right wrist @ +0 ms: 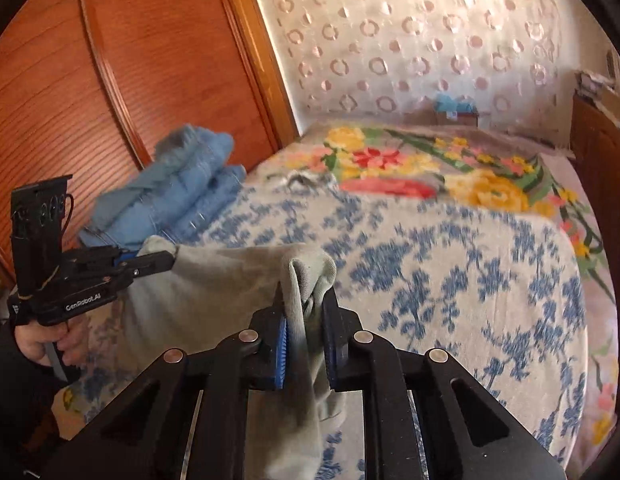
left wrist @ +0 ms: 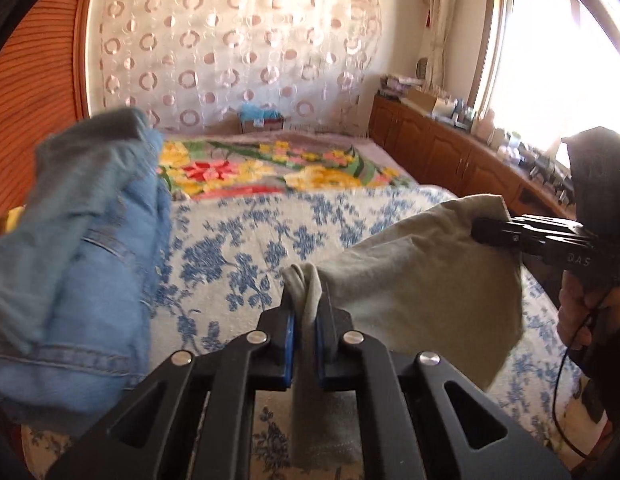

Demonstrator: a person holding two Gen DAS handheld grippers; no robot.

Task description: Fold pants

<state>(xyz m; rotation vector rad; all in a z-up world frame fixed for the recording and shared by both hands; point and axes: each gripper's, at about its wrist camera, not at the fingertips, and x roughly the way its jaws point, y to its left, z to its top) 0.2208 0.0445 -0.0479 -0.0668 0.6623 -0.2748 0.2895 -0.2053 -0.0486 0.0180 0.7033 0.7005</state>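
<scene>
Grey-green pants (left wrist: 422, 280) hang stretched in the air above the bed, held at two points. My left gripper (left wrist: 306, 312) is shut on one bunched edge of the pants. My right gripper (right wrist: 306, 312) is shut on another bunched edge of the pants (right wrist: 214, 288). In the left wrist view the right gripper (left wrist: 482, 230) shows at the right, pinching the cloth's far corner. In the right wrist view the left gripper (right wrist: 166, 258) shows at the left, pinching the other corner.
The bed (right wrist: 450, 264) has a white and blue floral cover and a bright flowered blanket (left wrist: 270, 172) farther back. Blue jeans (left wrist: 82, 264) lie piled at the left by the wooden wardrobe (right wrist: 110, 60). A wooden cabinet (left wrist: 450, 148) with clutter runs under the window.
</scene>
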